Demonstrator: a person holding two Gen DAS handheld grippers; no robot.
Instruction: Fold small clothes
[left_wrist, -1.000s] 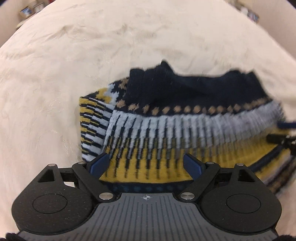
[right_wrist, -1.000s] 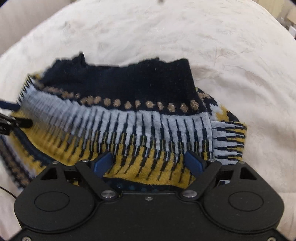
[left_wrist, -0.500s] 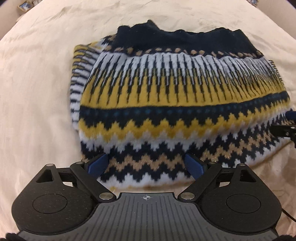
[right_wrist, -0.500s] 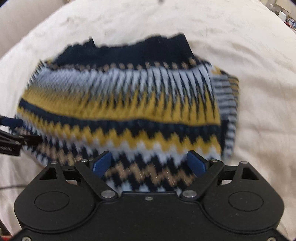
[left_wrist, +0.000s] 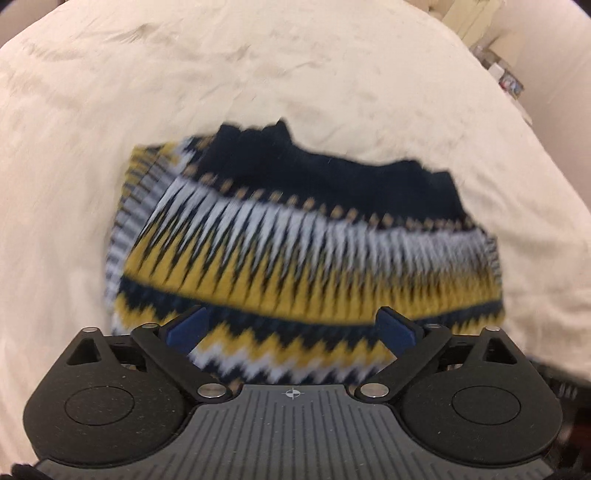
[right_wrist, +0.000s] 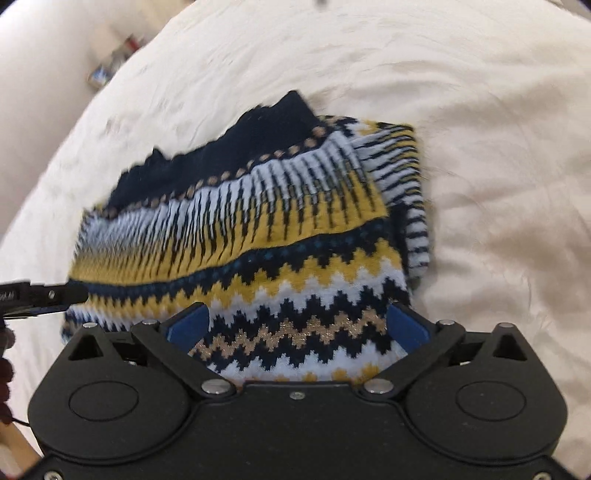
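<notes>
**Folded patterned sweater on a cream bed cover, both claws spread wide above it**

Much is hard to read. The left wrist view is smeared by motion, so the knit pattern of the sweater (left_wrist: 306, 251) blurs into streaks. In both views the near edge of the sweater is hidden behind the black claw bodies. Small objects at the frame corners, beyond the edge of the bed cover (left_wrist: 258, 74), are too blurred and small to name. A dark red shape at the far left edge of the right wrist view is cut off and cannot be identified.

The sweater lies folded into a wide, short bundle in the middle of the cover. Its long axis runs side to side across both views, tilting up to the right in the right wrist view. The plain navy band lies on the far side; zigzag bands of navy, mustard, white and tan lie nearest the cameras. A striped fold sticks out at one short end.

The left claw (left_wrist: 291, 330) has just been opening; its blue pads stand far apart above the zigzag bands, pressing on nothing. The right claw (right_wrist: 295, 326) has likewise just been opening and grips nothing. The left claw's black tip also shows at the sweater's left end in the right wrist view.

The cover is cream, soft and lightly wrinkled. Pale walls show past its edges.
</notes>
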